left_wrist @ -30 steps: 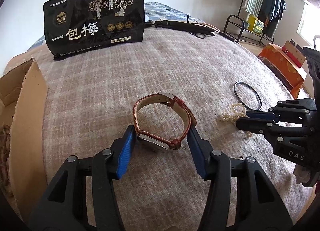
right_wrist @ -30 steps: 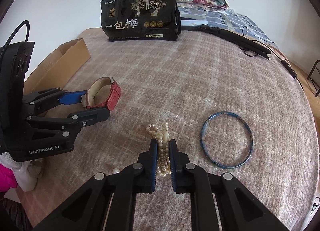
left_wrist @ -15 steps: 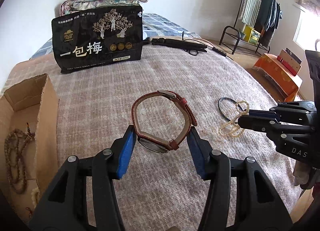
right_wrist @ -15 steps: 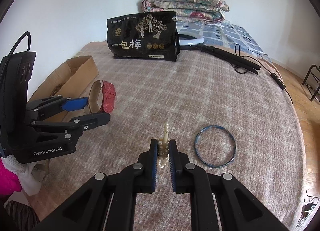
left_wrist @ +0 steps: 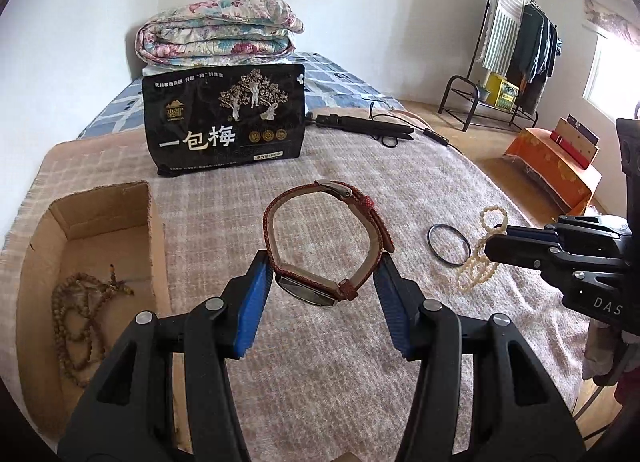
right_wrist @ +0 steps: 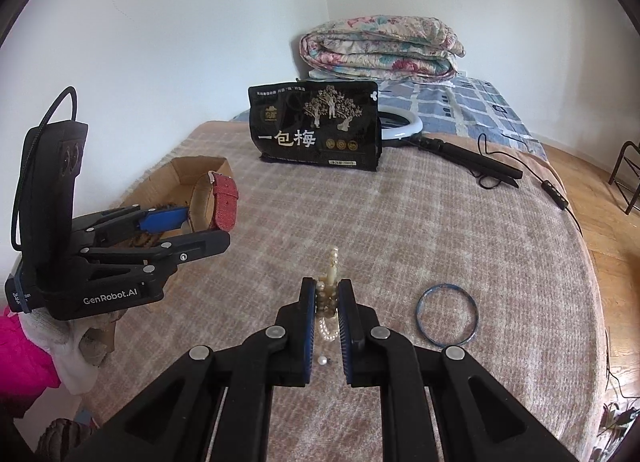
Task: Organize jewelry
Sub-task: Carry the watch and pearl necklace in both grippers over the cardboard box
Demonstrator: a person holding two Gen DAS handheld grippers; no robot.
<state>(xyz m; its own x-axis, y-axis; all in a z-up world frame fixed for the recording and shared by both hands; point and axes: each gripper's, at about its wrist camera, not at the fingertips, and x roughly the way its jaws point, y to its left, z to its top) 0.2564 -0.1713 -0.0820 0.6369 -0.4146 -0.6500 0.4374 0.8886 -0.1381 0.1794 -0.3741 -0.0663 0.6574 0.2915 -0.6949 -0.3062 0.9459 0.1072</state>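
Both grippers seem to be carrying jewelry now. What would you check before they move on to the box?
1. Left gripper holds the red watch by its strap: ok.
2. Right gripper shut on the pearl bracelet: ok.
3. Both pieces lifted off the blanket: ok.
4. Cardboard box open, with room beside the wooden beads: ok.
5. Blue bangle collected: not ok, it lies on the blanket.
6. Loose pearl under the right gripper, broken off or separate: cannot tell.
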